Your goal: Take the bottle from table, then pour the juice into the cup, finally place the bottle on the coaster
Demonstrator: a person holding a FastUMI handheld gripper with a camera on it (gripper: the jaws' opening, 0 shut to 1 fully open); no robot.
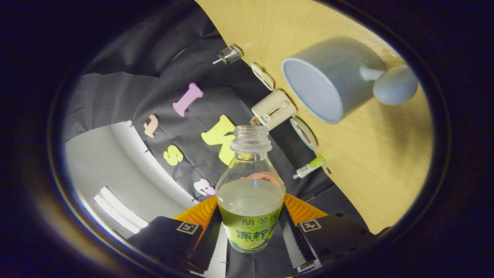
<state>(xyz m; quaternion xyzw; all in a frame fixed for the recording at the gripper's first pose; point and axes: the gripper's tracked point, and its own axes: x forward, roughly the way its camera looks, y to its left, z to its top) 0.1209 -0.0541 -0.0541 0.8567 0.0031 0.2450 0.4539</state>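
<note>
Fingers (251,231) clenched on open bottle (250,193), lifted and tilted toward cup (328,77); pouring not begun, coaster placement outstanding.

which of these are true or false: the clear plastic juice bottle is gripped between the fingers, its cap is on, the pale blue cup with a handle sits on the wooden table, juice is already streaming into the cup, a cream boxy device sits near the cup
1. The clear plastic juice bottle is gripped between the gripper fingers. True.
2. The bottle's cap is on. False: its neck is open, no cap on it.
3. The pale blue cup with a handle sits on the light wooden table. True.
4. Juice is streaming into the cup. False: the yellowish juice sits inside the bottle, and the cup's inside looks empty.
5. A cream boxy device sits near the cup at the table's edge. True.
</note>
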